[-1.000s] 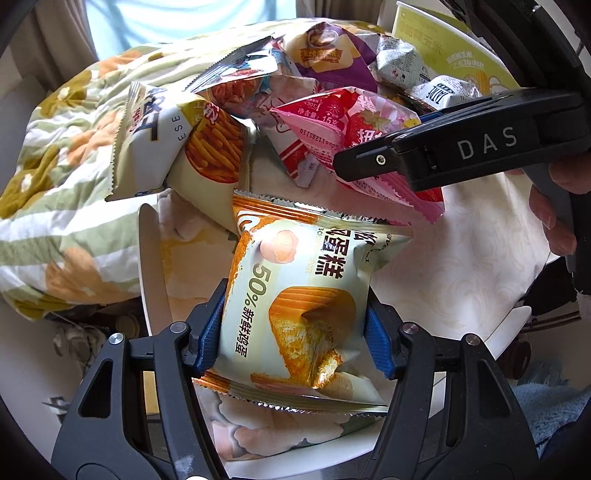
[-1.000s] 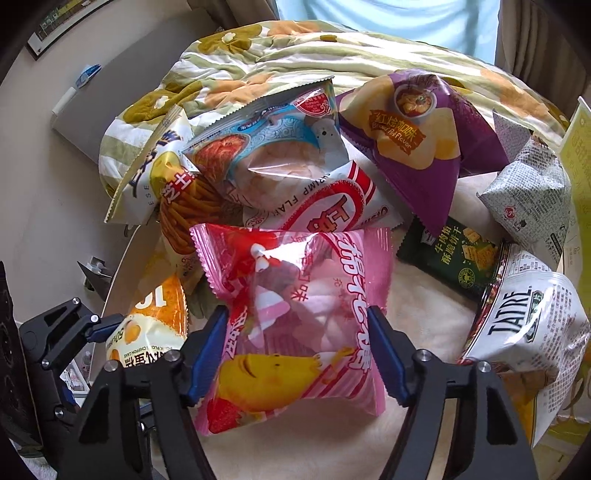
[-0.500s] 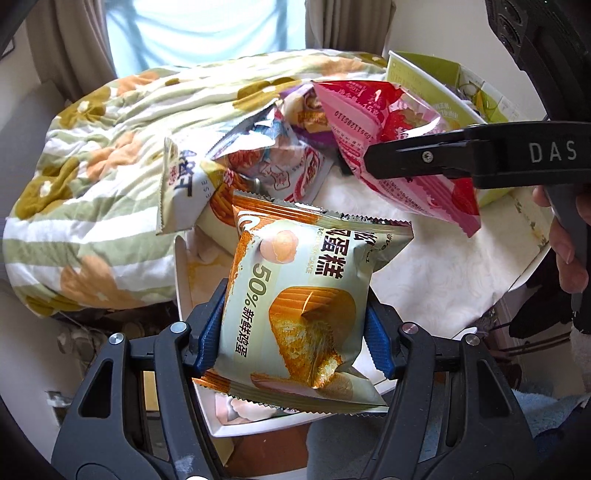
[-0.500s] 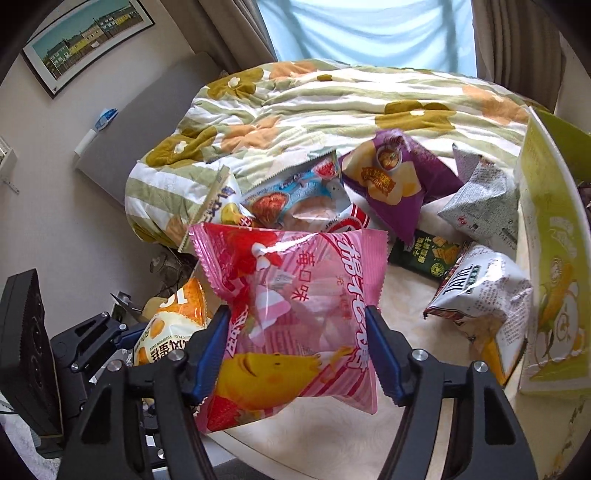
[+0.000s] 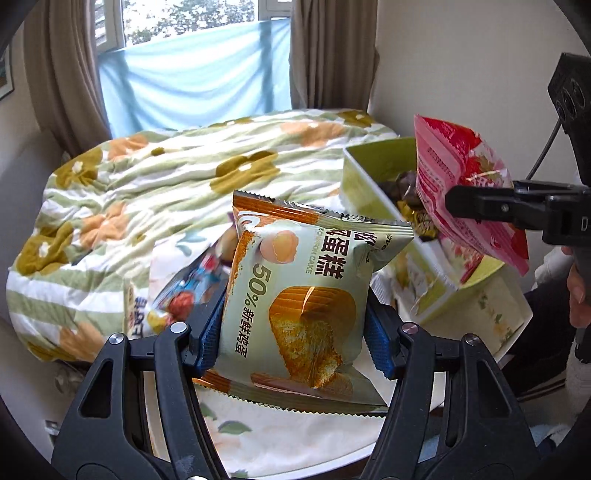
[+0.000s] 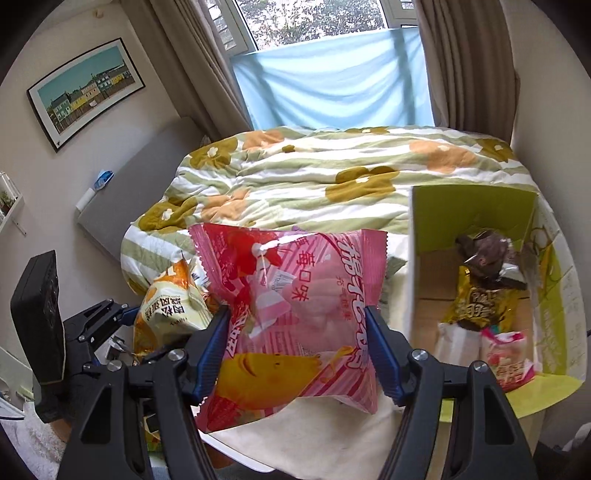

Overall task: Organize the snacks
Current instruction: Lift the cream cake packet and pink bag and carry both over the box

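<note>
Since a second ago both packets have come up off the snack pile, and the view has tipped from the heap to the window; the green box, then only a sliver at the edge, now lies open beside them.

The cake packet, pale green with orange ends and a sponge cake printed on it, sits upright and slightly tilted in the left hand-held gripper; the blue pads press on both its sides, so the jaws are clamped on it; it hangs clear above the bench with its floral cloth.

The pink packet, printed with strawberries, is clamped the same way in the right hand-held gripper, blue pads against each side; in the left view it hangs over the box's near rim.

The box, green with a cardboard floor, stands at the bench's right end; inside lie a gold packet, a dark brown one behind it, and a pink-and-white one nearest.

Left on the bench, low beside the cake packet, is a blue bag; other snacks there are mostly hidden.

Beyond is a bed with a flowered quilt, then a window with a blue sheet across its lower part and brown curtains; a framed picture hangs on the left wall.
</note>
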Demonstrator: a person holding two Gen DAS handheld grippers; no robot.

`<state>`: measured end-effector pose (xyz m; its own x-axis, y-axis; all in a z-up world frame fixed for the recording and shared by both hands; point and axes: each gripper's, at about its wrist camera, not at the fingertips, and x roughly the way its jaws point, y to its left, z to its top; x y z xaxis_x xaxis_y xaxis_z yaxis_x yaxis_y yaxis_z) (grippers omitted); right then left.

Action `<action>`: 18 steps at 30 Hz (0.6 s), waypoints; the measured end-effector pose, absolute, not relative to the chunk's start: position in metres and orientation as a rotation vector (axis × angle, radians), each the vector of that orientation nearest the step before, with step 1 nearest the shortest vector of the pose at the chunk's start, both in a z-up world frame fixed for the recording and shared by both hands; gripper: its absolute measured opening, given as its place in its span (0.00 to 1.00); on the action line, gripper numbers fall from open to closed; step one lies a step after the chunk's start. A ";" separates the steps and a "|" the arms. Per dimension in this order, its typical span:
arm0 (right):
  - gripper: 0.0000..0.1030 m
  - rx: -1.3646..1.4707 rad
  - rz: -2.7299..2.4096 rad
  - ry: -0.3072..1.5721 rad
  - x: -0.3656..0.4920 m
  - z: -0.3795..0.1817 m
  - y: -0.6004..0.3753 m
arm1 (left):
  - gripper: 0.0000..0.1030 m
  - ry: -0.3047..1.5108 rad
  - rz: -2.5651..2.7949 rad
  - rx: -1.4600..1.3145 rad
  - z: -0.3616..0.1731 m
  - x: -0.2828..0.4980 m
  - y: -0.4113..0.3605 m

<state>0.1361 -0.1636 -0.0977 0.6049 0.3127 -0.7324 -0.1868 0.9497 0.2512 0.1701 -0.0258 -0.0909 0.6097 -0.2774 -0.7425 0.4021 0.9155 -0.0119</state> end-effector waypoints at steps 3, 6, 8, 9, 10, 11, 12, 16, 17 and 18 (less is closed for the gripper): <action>0.64 0.157 0.264 0.855 0.142 -0.088 -0.209 | 0.60 0.802 -0.410 0.136 -0.075 0.185 -0.071; 0.64 0.165 0.243 0.841 0.150 -0.081 -0.253 | 0.60 0.801 -0.420 0.103 -0.069 0.203 -0.119; 0.64 0.172 0.237 0.839 0.156 -0.079 -0.281 | 0.60 0.814 -0.420 0.082 -0.070 0.216 -0.150; 0.64 0.172 0.236 0.841 0.160 -0.079 -0.293 | 0.60 0.824 -0.419 0.070 -0.071 0.223 -0.166; 0.64 0.172 0.235 0.846 0.165 -0.079 -0.304 | 0.60 0.837 -0.414 0.060 -0.074 0.230 -0.180; 0.64 0.173 0.234 0.854 0.170 -0.080 -0.315 | 0.60 0.849 -0.403 0.055 -0.077 0.238 -0.191; 0.64 0.176 0.236 0.862 0.175 -0.081 -0.325 | 0.60 0.860 -0.388 0.053 -0.081 0.245 -0.204; 0.64 0.192 0.244 0.890 0.193 -0.089 -0.359 | 0.60 0.906 -0.314 0.074 -0.103 0.272 -0.242; 0.64 0.198 0.244 0.897 0.197 -0.092 -0.366 | 0.60 0.925 -0.312 0.069 -0.109 0.278 -0.249; 0.64 0.207 0.246 0.905 0.201 -0.094 -0.372 | 0.60 0.943 -0.304 0.070 -0.116 0.283 -0.255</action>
